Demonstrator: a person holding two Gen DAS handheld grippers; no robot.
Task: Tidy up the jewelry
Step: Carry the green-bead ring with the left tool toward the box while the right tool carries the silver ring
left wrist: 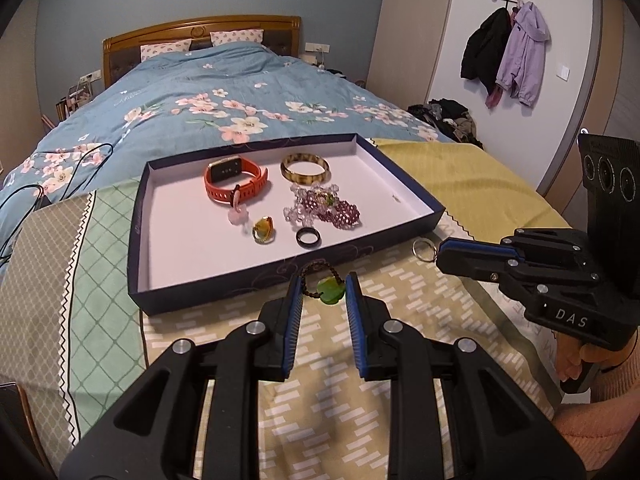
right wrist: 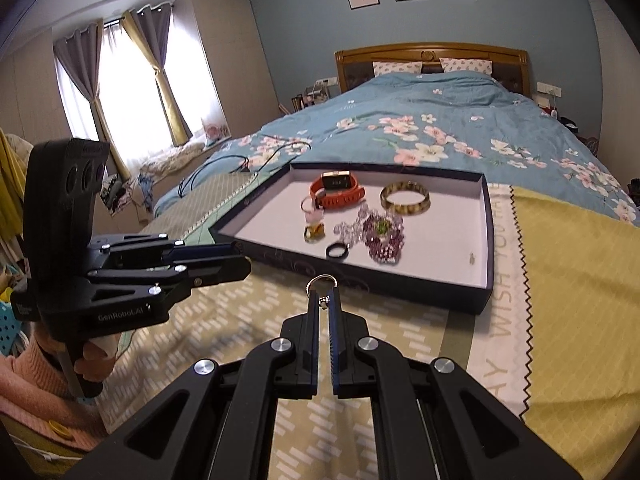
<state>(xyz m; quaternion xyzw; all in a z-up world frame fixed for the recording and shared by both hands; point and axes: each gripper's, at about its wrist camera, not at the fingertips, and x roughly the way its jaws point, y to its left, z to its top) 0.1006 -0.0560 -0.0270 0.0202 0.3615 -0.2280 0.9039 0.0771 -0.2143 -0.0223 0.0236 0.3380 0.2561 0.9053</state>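
Both pieces look ready to go into the tray, which lies on a cloth-covered bed. The left gripper is partly closed on a green pendant with a dark beaded cord; the pendant sits between the pads just short of the tray's near wall. The right gripper is pressed together, pinching a small clasp with a silver ring poking out past the tips.

To do this well, I judge each load should clear the near wall before it drops, and land on bare white floor: the left and far-right parts look free. The cord is limp and may snag on the wall or trail out, so lower it fully before letting go.

Inside are an orange watch with a rubbery strap, a glossy amber bangle, faceted purple and clear beads in a loose heap, a yellow-stone ring and a plain black ring. The rings are smooth and could roll if bumped.
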